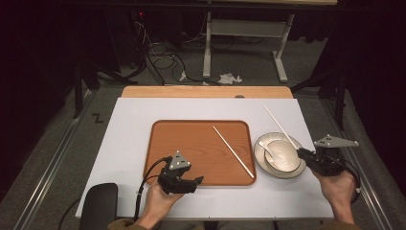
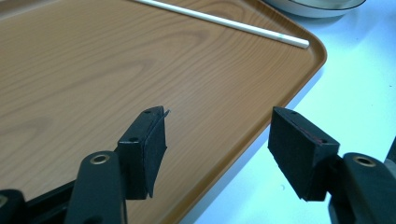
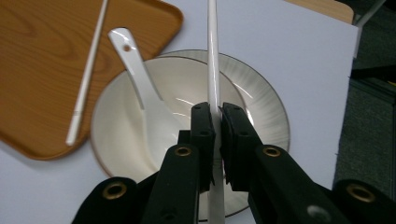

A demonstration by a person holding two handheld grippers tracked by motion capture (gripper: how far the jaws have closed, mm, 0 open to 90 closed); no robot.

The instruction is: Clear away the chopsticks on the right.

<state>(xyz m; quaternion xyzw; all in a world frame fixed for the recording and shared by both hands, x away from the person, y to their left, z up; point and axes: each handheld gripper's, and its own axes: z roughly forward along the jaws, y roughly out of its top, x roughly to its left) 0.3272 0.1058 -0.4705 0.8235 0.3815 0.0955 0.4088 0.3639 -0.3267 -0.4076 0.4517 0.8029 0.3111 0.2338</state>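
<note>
Right gripper (image 3: 215, 140) clamps a slender white chopstick (image 3: 212, 51) above the white ceramic bowl (image 3: 196, 84), apparently to join its mate (image 1: 233, 152) on the brown wooden tray (image 1: 191, 139); left gripper (image 2: 217, 144) waits wide, empty.

Bright tabletop, dark surroundings, soft shadows

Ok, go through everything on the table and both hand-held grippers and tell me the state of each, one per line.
Left hand-held gripper: open, empty, over the tray's near edge.
Right hand-held gripper: shut on a chopstick.
Held chopstick: clamped, lifted over the bowl.
Other chopstick: lying flat on the tray.
Tray: flat on the table.
Bowl: upright on the plate.
Spoon: resting in the bowl.
Plate: flat under the bowl.
</note>
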